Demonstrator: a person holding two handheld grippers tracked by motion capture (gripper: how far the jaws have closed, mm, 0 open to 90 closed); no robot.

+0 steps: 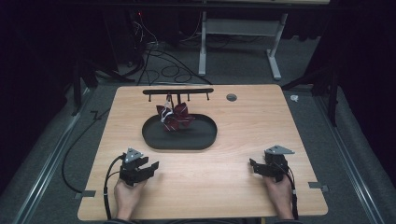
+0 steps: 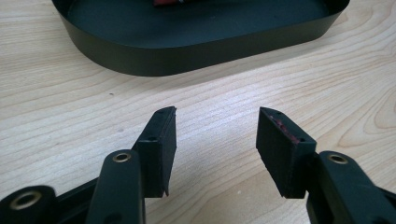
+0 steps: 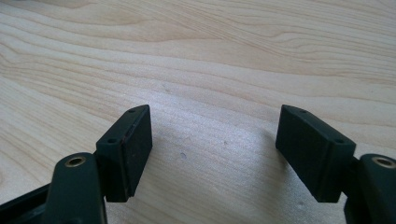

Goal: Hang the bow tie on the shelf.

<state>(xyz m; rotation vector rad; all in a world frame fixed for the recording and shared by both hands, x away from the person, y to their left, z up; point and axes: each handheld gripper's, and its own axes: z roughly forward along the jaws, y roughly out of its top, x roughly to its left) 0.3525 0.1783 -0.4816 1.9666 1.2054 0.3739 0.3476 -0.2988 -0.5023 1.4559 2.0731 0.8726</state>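
Resting both tools low on the tabletop [image 1: 233, 140], you hold nothing.

Your left tool [image 1: 148, 168] has its jaws apart, pointing at the black oval tray [image 1: 154, 140] just ahead; your right tool [image 1: 256, 166] is also spread over bare wood. The red patterned cloth [image 1: 175, 116] hangs into the tray beneath the black rack [image 1: 177, 91].

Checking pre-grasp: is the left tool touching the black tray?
Apart. The left gripper view shows the open left tool short of the tray, bare wood between them.
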